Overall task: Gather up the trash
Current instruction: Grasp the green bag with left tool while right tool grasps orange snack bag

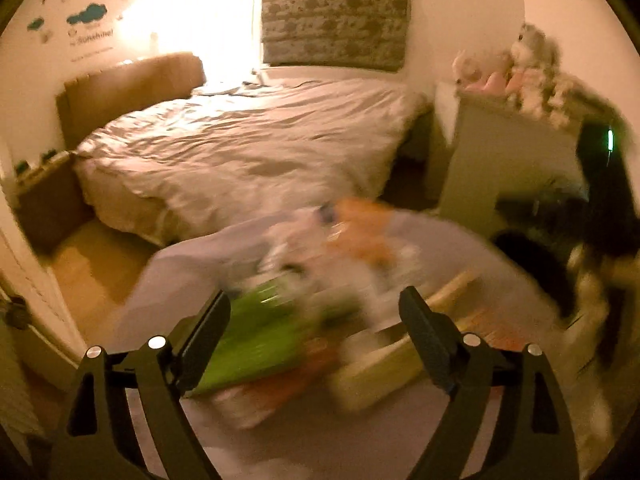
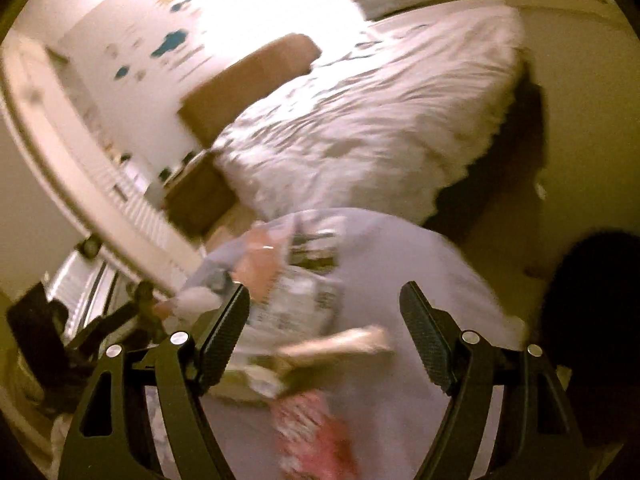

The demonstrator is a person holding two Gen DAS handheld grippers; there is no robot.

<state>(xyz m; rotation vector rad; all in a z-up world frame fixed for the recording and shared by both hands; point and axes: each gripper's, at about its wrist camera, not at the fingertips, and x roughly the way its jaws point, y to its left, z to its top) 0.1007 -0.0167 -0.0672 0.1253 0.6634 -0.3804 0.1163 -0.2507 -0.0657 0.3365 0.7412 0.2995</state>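
Both views are motion-blurred. The left gripper (image 1: 316, 312) hangs with its jaws spread wide and nothing between them; a green wrapper (image 1: 256, 340) lies just below and ahead of its left finger, amid mixed litter on a pale round table (image 1: 460, 240). The right gripper (image 2: 324, 312) is likewise spread and empty above the same litter, with a pink-red packet (image 2: 312, 432) beneath it. A bed (image 1: 248, 148) stands well beyond.
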